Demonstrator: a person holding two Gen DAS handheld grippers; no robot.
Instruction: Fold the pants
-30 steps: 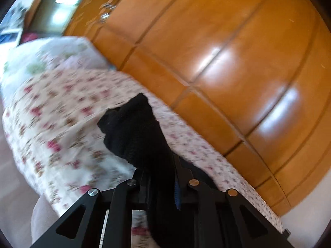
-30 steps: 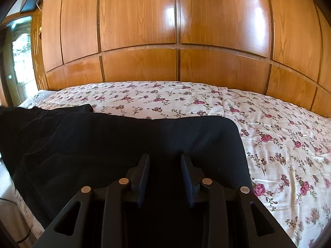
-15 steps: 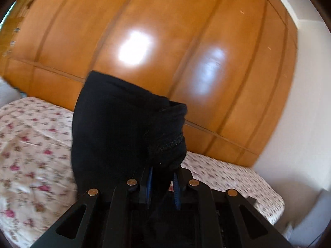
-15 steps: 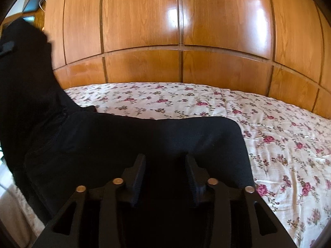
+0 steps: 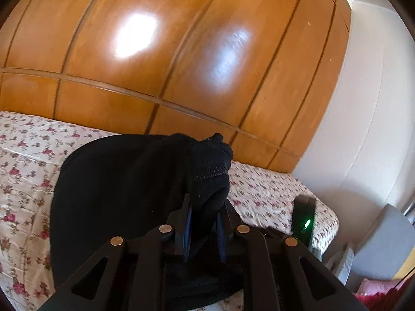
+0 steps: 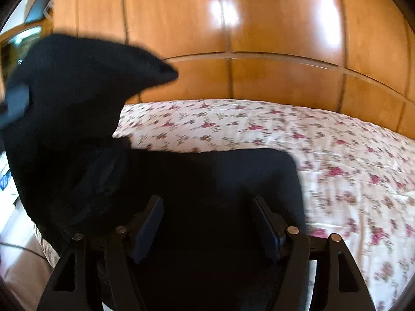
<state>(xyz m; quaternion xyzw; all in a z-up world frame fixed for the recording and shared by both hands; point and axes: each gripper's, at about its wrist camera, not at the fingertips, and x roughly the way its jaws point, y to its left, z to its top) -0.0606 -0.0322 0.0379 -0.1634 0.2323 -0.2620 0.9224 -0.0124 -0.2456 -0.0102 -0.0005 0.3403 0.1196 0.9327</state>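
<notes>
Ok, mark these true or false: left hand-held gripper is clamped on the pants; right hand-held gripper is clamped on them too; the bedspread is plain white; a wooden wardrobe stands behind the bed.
1. Left hand-held gripper is clamped on the pants: true.
2. Right hand-held gripper is clamped too: false, its jaws have just been opening and stand wide over the cloth.
3. Bedspread is plain white: false, it is flowered.
4. Wooden wardrobe behind the bed: true.

Left tool [image 5: 203, 223] angled slightly downward, jaws pinched on bunched black knit pants fabric [image 5: 207, 171], right tool [image 6: 207, 223] tilted downward, jaws just opening, spread wide
</notes>
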